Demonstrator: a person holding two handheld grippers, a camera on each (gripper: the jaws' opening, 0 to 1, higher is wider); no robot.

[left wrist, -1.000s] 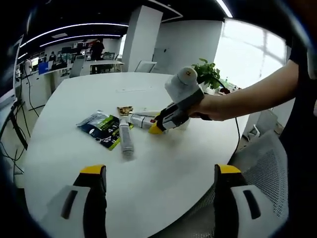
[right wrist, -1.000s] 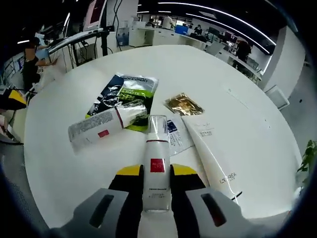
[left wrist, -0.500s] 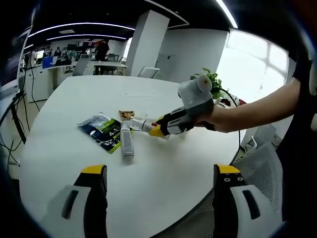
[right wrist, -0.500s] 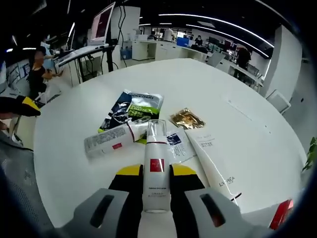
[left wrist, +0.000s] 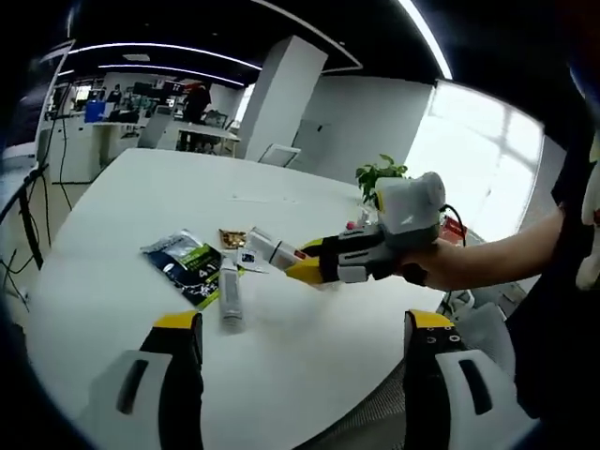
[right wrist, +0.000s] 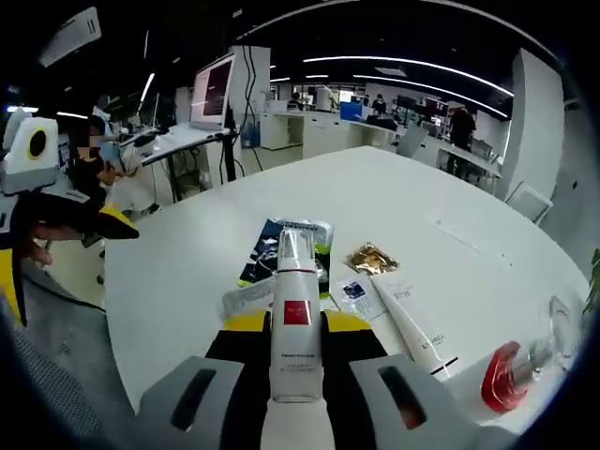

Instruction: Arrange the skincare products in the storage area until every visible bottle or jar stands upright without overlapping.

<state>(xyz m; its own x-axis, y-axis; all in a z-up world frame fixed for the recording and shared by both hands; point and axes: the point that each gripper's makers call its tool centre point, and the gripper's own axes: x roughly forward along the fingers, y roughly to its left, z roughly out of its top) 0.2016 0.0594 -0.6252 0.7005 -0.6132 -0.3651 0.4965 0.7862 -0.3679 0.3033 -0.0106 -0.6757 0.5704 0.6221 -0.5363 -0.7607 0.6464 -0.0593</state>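
Right gripper (right wrist: 296,330), mine, is clamped on a white tube with a red label (right wrist: 296,309), held lengthwise between the jaws with its clear cap pointing away from me, lifted above the round white table (right wrist: 187,272); seen from the left gripper view, it (left wrist: 305,272) hangs level over the table centre. Left gripper (left wrist: 298,328) stands wide apart and grips nothing, near the table edge. Below lie a second white tube (right wrist: 246,298), a dark green sachet (right wrist: 286,246), a gold sachet (right wrist: 372,258), a small blue-printed sachet (right wrist: 358,292) and a long white tube (right wrist: 417,330), all flat; a red bottle (right wrist: 506,378) also lies near the edge. Risk, as I judge it: the slim tube has a narrow cap to stand on, so releasing it while tilted would let it topple onto its neighbours or roll off. Surface is smooth, glossy white. Room is an open office with desks, monitors, ceiling strip lights, a potted plant (left wrist: 380,174).
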